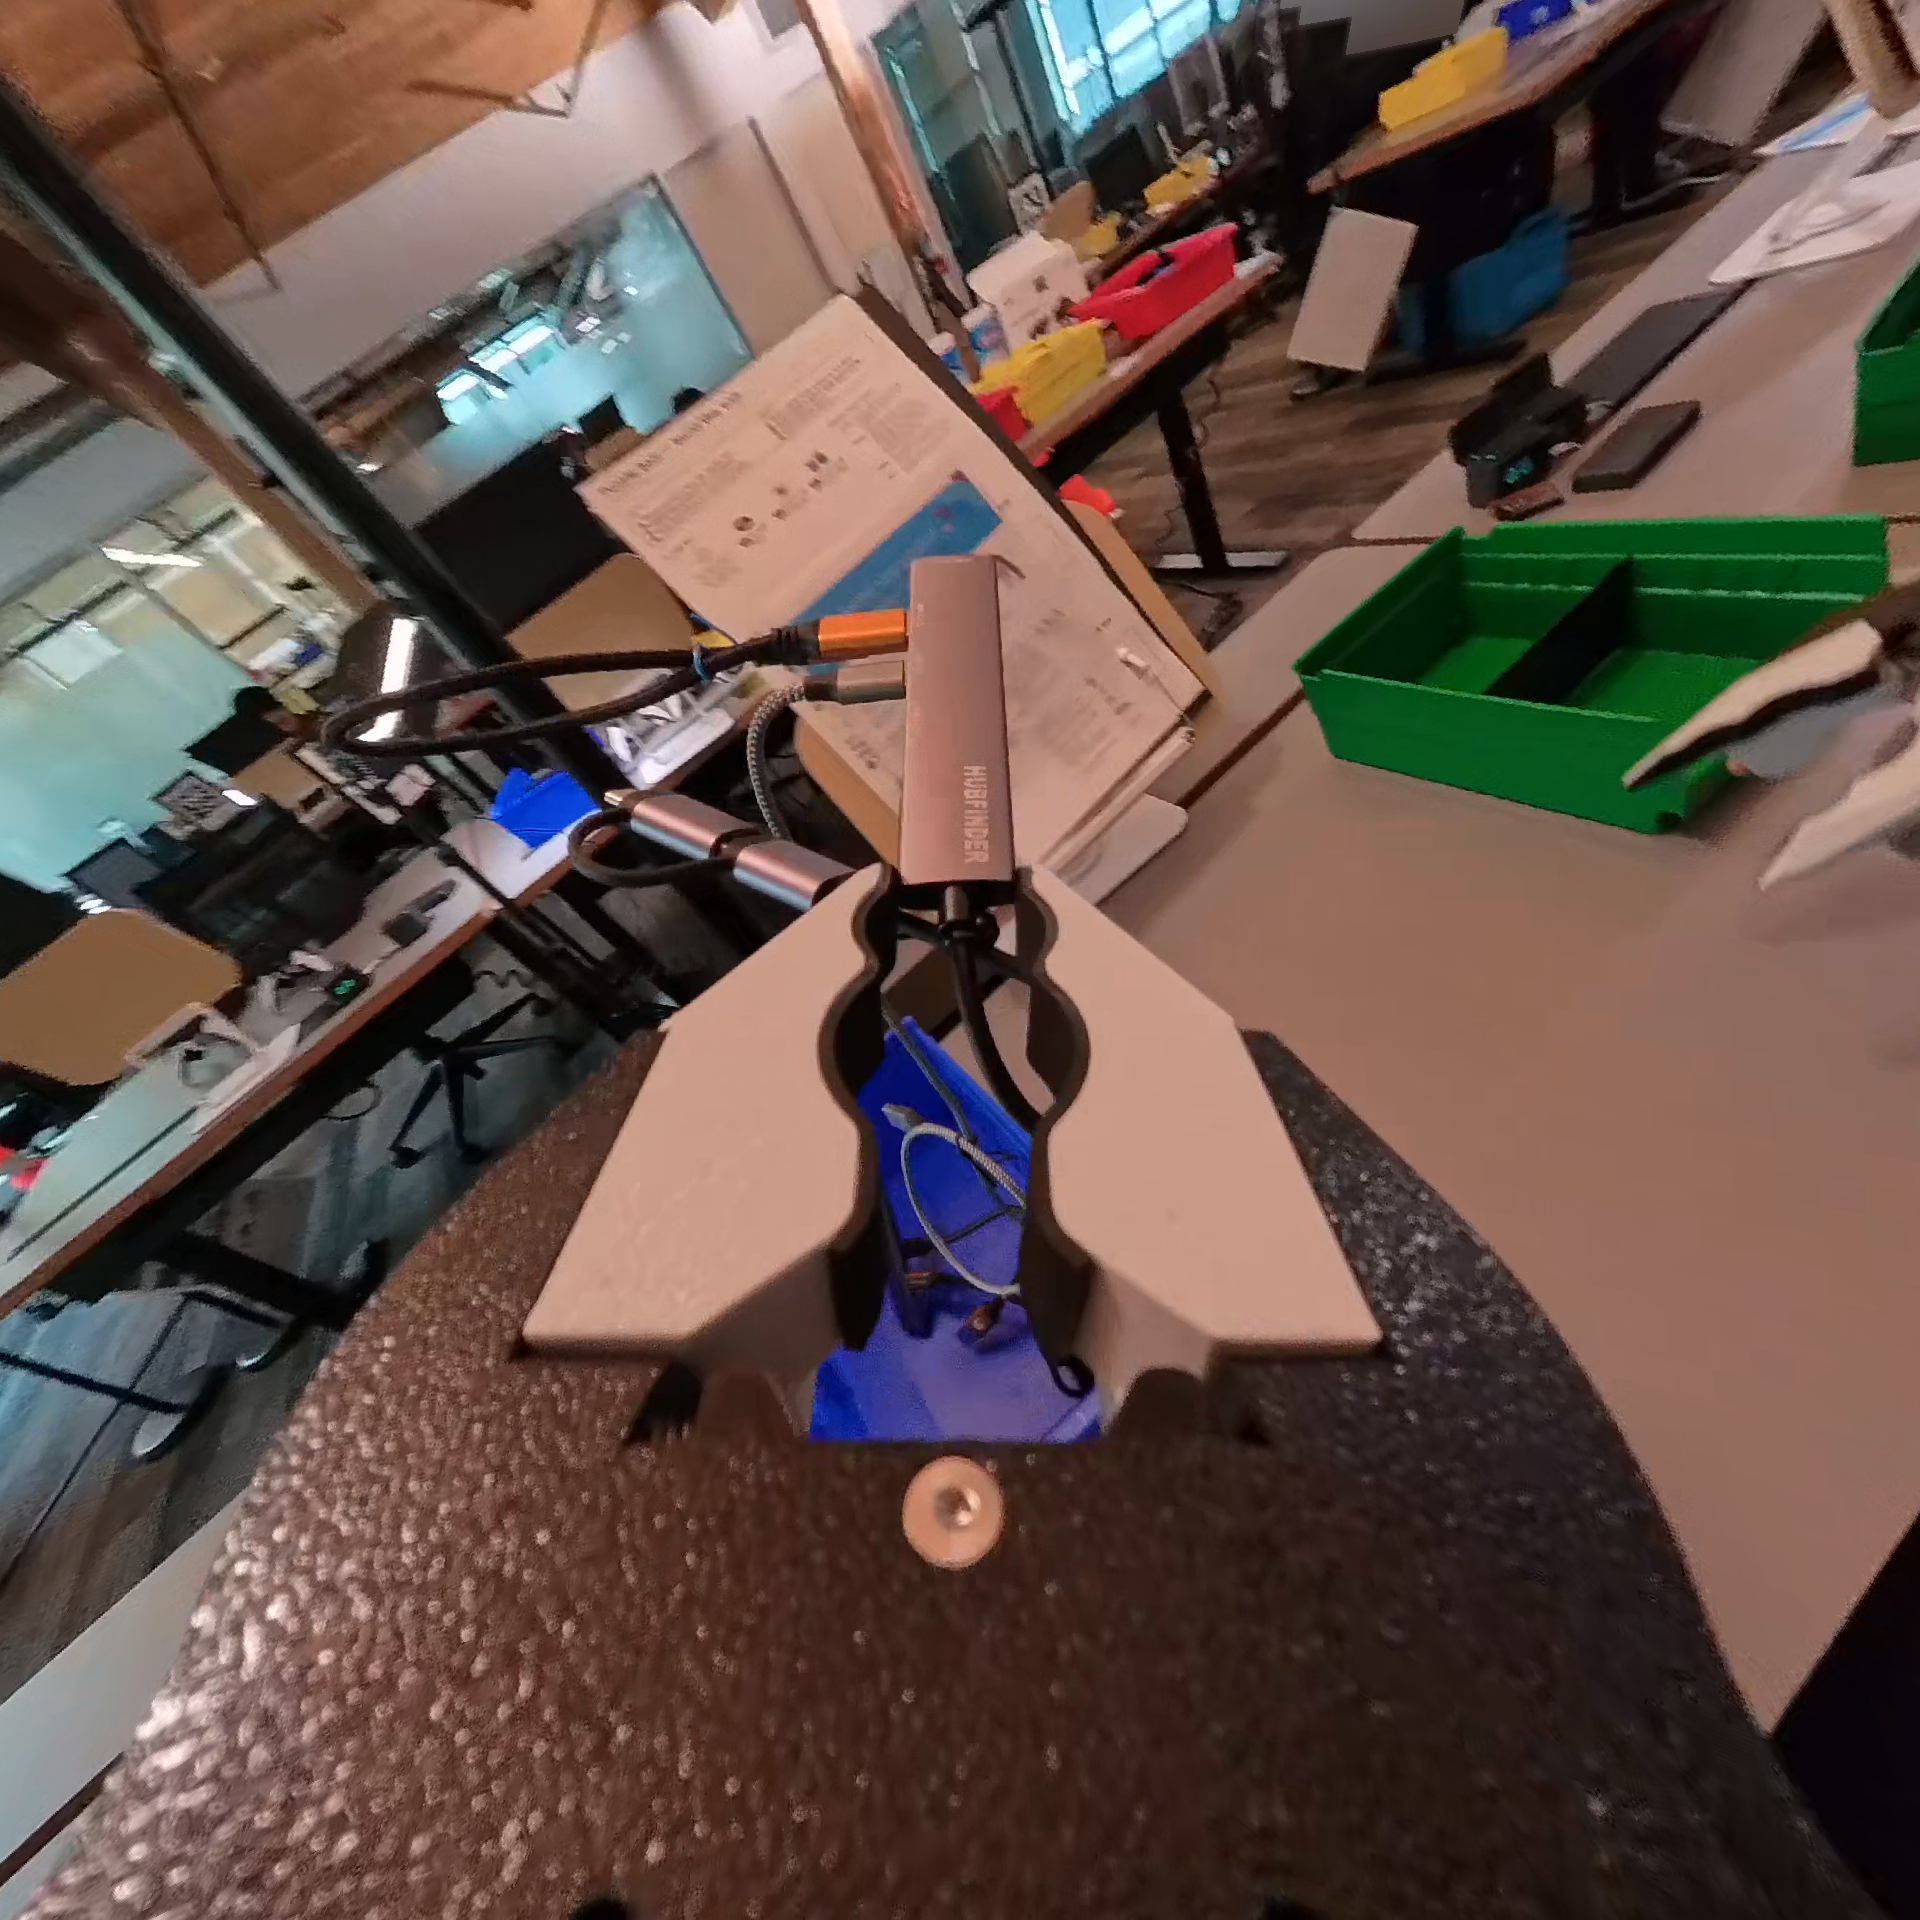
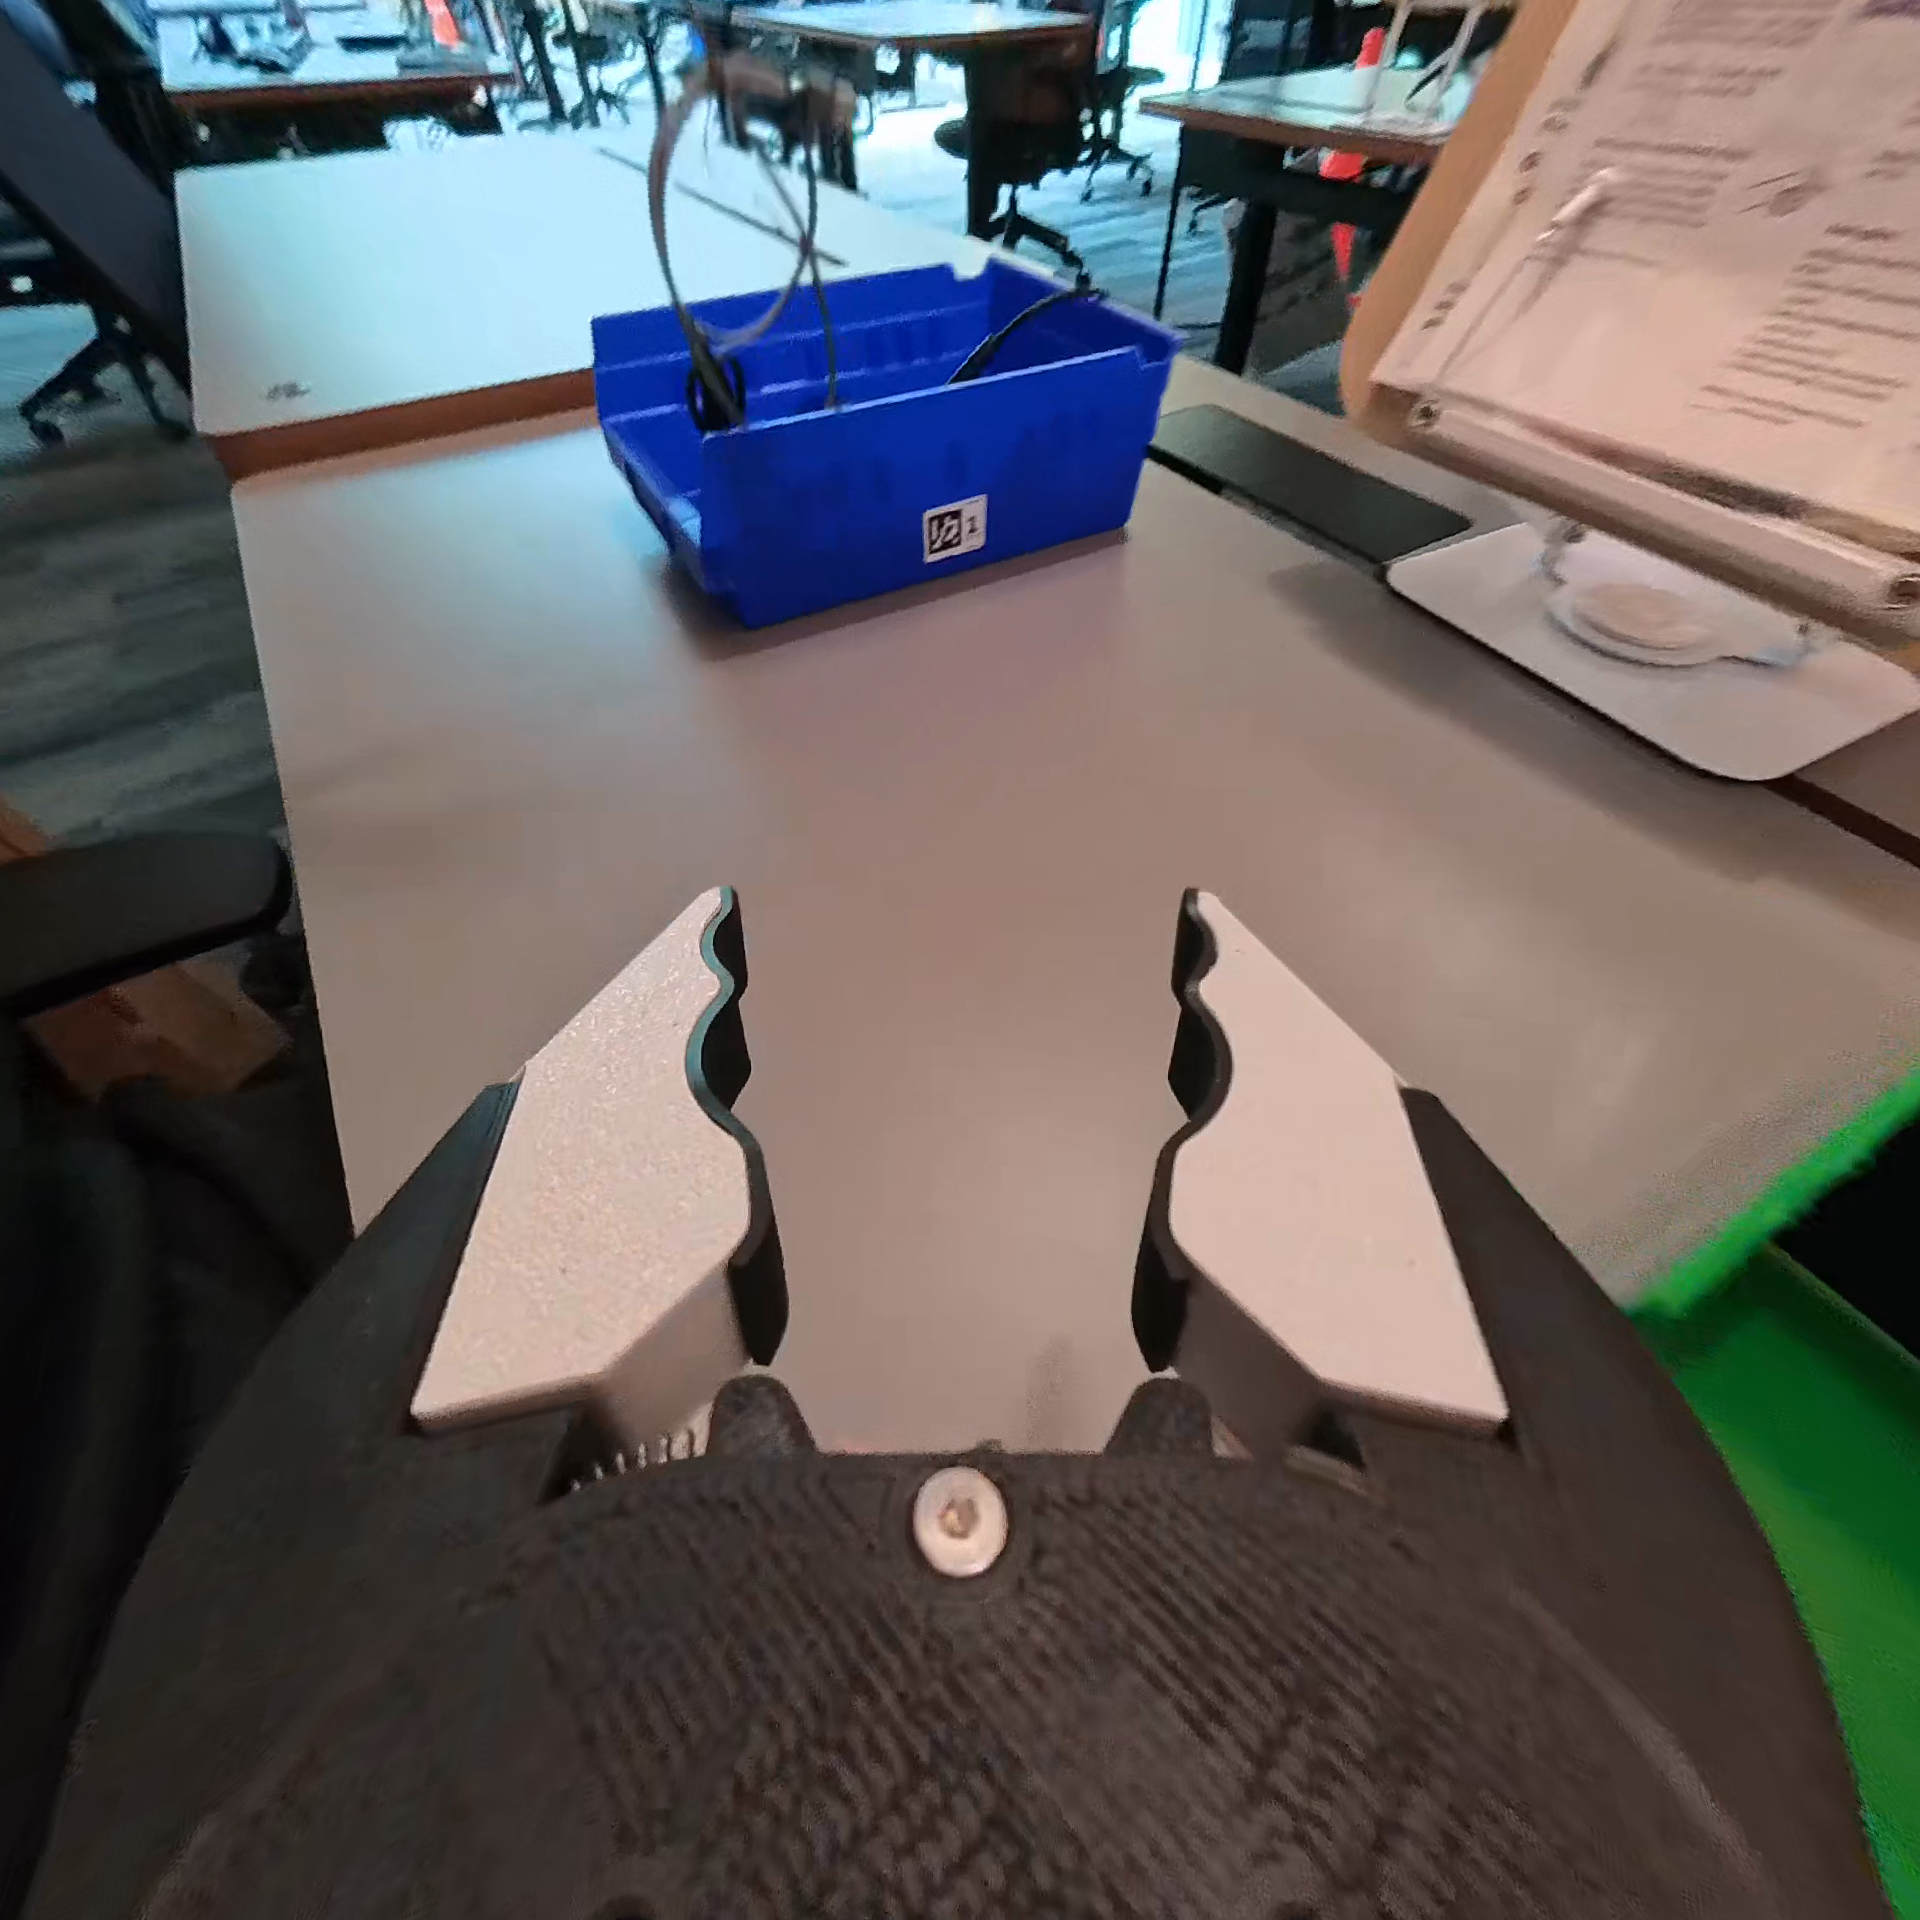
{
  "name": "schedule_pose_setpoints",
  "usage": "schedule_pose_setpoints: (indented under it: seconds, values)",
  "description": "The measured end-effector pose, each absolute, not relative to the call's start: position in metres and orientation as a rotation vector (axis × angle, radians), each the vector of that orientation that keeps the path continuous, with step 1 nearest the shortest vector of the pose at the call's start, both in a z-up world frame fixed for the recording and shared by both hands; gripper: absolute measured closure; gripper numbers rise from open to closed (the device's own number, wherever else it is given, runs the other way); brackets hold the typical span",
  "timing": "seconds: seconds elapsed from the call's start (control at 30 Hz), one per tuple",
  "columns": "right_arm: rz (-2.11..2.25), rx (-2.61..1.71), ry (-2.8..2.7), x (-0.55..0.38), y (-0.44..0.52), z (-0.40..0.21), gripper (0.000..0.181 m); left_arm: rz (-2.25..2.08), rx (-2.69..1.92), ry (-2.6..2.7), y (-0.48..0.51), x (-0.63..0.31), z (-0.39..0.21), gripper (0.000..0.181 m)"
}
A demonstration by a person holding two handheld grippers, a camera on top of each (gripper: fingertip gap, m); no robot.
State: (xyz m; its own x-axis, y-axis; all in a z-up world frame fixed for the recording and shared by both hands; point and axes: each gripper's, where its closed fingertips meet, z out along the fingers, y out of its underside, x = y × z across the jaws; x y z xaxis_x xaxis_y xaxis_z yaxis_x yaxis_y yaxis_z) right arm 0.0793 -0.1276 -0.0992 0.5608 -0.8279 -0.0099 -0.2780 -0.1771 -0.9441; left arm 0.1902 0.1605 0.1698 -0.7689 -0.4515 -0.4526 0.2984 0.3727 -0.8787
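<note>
My left gripper (image 1: 951, 894) is shut on the near end of a grey metal USB hub (image 1: 951, 717) and holds it up in the air, pointing away. An orange-tipped black cable (image 1: 857, 632) and a grey plug (image 1: 857, 684) sit in the hub's left side, and two grey adapters (image 1: 727, 847) hang beside it. Below the jaws is a blue bin (image 1: 935, 1371) with loose cables. My right gripper (image 2: 961, 935) is open and empty above the grey table (image 2: 935, 779), facing the blue bin (image 2: 883, 457), from which cables (image 2: 665, 208) rise. The right gripper's fingers (image 1: 1766, 707) show at the left wrist view's right edge.
A green bin (image 1: 1558, 665) with a black divider stands on the table to the right; its edge shows in the right wrist view (image 2: 1787, 1351). A stand with printed sheets (image 1: 862, 488) is behind the hub, also at the right in the right wrist view (image 2: 1662, 312). Other tables with coloured bins lie beyond.
</note>
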Motion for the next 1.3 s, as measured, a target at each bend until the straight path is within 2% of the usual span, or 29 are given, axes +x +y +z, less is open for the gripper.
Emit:
schedule_pose_setpoints:
  seconds: [0.03,0.17,0.3,0.47,0.7,0.77,1.0,1.1,1.23,1.3]
  values:
    - [-0.638,-1.755,0.912,0.081,-0.12,-0.104,0.099,-1.463,-0.152,1.936,0.17,0.189,0.178,0.161]
    - [-0.613,-1.849,0.852,0.089,-0.089,-0.122,0.099,-1.518,-0.188,1.835,0.205,0.178,0.196,0.161]
    - [-0.642,-1.852,0.824,0.111,-0.066,-0.12,0.102,-1.513,-0.247,1.833,0.23,0.177,0.167,0.162]
    - [-0.797,-1.857,0.688,0.161,-0.025,-0.091,0.123,-1.502,-0.38,1.662,0.264,0.165,0.138,0.161]
    - [-1.111,-2.02,0.152,0.254,0.087,-0.039,0.134,-1.654,-0.487,1.494,0.283,0.139,0.101,0.162]
    - [-1.116,-2.105,-0.091,0.275,0.132,-0.047,0.14,-1.735,-0.52,1.45,0.287,0.136,0.093,0.162]
    - [-1.215,-2.345,-0.656,0.344,0.217,-0.115,0.138,-1.83,-0.539,1.435,0.295,0.143,0.081,0.162]
    - [-1.347,-2.344,-0.701,0.374,0.232,-0.117,0.135,-1.855,-0.572,1.433,0.304,0.151,0.075,0.162]
    - [-1.133,-2.424,-0.694,0.381,0.24,-0.139,0.137,-1.942,-0.615,1.407,0.315,0.157,0.071,0.162]
    - [-1.111,-2.426,-0.712,0.384,0.243,-0.144,0.133,-1.945,-0.617,1.401,0.319,0.157,0.07,0.161]
